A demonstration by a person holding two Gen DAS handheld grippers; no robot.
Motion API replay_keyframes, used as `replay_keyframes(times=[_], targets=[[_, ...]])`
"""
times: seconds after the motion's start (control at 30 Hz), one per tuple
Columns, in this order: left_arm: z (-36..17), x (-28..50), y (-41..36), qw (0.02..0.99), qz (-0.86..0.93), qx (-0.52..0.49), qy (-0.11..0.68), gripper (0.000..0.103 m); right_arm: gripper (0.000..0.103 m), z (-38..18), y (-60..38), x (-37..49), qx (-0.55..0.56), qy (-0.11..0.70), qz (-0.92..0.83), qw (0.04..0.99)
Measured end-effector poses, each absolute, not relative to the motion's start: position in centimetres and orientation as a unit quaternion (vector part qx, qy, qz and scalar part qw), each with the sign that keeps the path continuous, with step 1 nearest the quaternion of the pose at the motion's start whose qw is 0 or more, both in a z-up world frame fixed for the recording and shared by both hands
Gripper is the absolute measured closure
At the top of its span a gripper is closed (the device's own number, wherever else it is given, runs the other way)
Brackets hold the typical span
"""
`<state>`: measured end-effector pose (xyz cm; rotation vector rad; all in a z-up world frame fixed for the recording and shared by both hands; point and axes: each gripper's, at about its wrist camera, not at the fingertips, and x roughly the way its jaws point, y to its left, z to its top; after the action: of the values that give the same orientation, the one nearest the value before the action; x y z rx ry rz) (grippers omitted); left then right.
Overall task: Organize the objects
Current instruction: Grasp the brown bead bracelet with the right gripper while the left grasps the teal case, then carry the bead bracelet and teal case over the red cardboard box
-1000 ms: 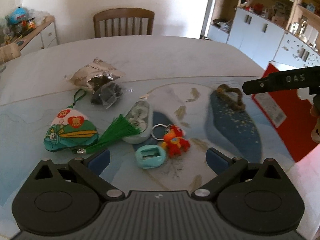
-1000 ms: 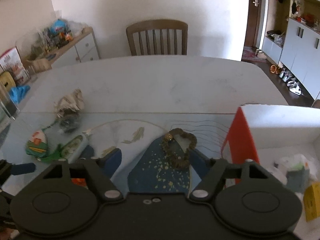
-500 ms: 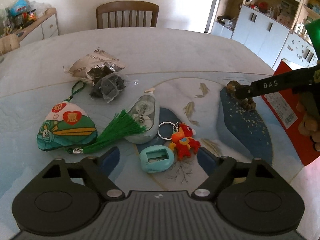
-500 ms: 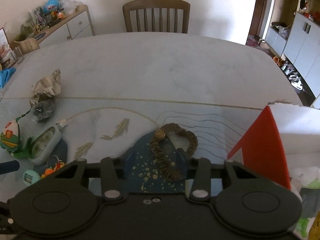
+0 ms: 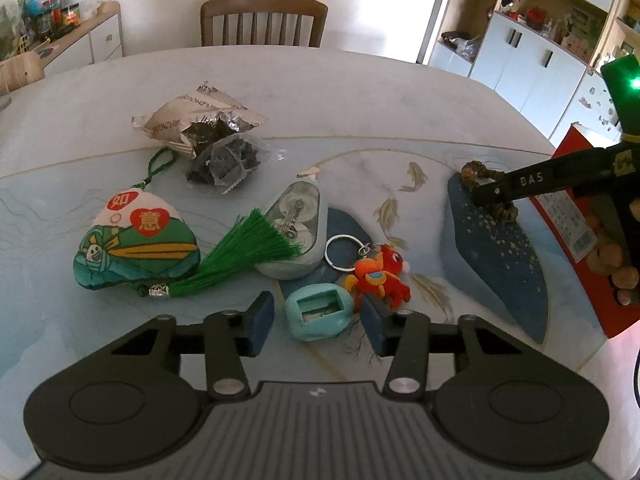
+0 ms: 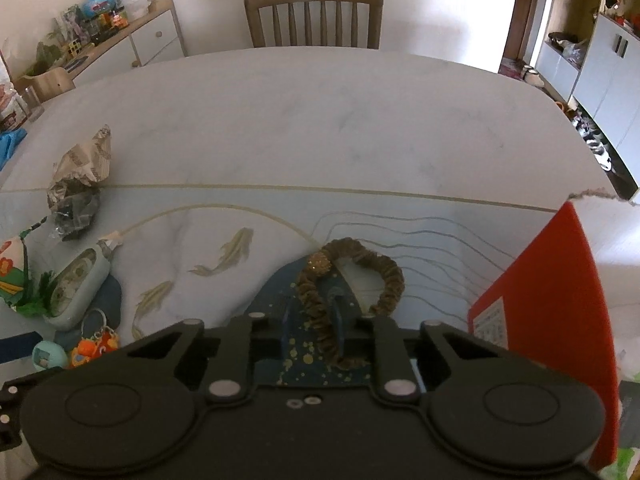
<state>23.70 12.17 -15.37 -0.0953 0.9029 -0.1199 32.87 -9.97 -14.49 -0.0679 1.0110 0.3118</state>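
A small teal sharpener (image 5: pixel 318 312) lies on the table between the fingers of my left gripper (image 5: pixel 317 322). Its jaws are closing, with a thin gap still on each side of the sharpener. A brown scrunchie (image 6: pixel 352 252) with a gold bead lies on a dark blue patch of the tablecloth. My right gripper (image 6: pixel 312 316) straddles the scrunchie's near strand. Its jaws are closing too, and some blue cloth shows between the left finger and the strand. In the left wrist view one of the right gripper's fingers (image 5: pixel 520 184) reaches over the scrunchie (image 5: pixel 472 170).
An orange keychain figure (image 5: pixel 380 276), a correction tape (image 5: pixel 294 224), a green tasselled sachet (image 5: pixel 136 248) and snack bags (image 5: pixel 200 120) lie close around the sharpener. A red box (image 6: pixel 552 304) stands at the table's right edge. A wooden chair (image 6: pixel 314 12) is at the far side.
Both pairs of jaws have narrowed: the left around the teal sharpener, the right around the scrunchie's strand. The right gripper came down and forward onto the scrunchie.
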Motion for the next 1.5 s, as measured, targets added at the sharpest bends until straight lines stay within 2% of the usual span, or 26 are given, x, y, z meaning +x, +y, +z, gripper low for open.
replay_keyframes(times=[0.17, 0.27, 0.9, 1.5], targets=[[-15.3, 23.6, 12.3, 0.897, -0.054, -0.049, 0.435, 0.065, 0.096, -14.6, -9.6, 32.5, -0.046, 0.481, 0.144, 0.864], [-15.1, 23.4, 12.5, 0.898, -0.053, -0.054, 0.434, 0.065, 0.097, -14.5, -9.7, 32.0, -0.044, 0.483, 0.145, 0.863], [-13.1, 21.1, 12.1, 0.889, -0.055, -0.04, 0.453, 0.066, 0.098, -10.6, -11.8, 24.5, 0.028, 0.498, 0.186, 0.846], [-6.8, 19.5, 5.2, 0.889, -0.127, 0.0, 0.439, 0.066, 0.098, -2.1, -17.2, 20.1, 0.061, 0.44, 0.208, 0.871]])
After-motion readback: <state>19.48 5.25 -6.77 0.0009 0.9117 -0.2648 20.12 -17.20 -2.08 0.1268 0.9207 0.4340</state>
